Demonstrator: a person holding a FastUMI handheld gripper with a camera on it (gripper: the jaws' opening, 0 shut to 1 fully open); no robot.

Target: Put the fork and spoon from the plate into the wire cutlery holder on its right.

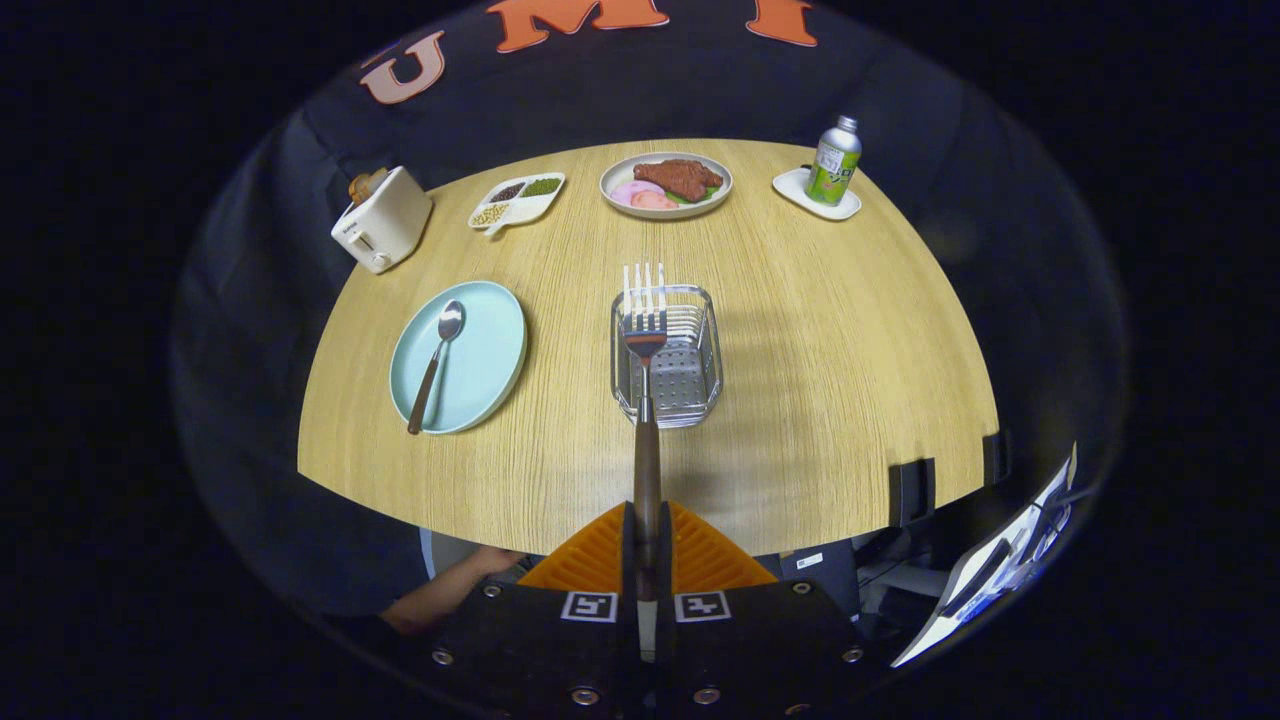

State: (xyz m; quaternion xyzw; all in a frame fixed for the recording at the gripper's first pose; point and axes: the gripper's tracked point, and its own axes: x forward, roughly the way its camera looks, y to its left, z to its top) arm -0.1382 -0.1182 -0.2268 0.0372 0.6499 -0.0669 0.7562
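The gripper [647, 545] is pinching the dark wooden handle of the fork [646, 400] between both fingers, which are closing tightly on it; the fork is pointing straight ahead, its steel tines reaching over the far rim of the wire cutlery holder [668, 355]; whether it is hanging above the holder or touching it is hard to tell from this angle; the holder is standing on the wooden table [800, 350] just ahead of the fingers, with a perforated steel floor inside; to its left the spoon [436, 362] is lying across the pale blue plate [480, 370], bowl toward the far side; beyond them a white toaster [382, 230] with a slice of bread is sitting by a white divided dish [517, 200] of beans and seeds, then a plate of meat [666, 184], then a green-labelled bottle [834, 161] standing on a small white tray [815, 195]; the bottle's label and the small mark on the toaster are too tiny to read; a person's forearm [445, 590] is showing below the table edge, left of the gripper.
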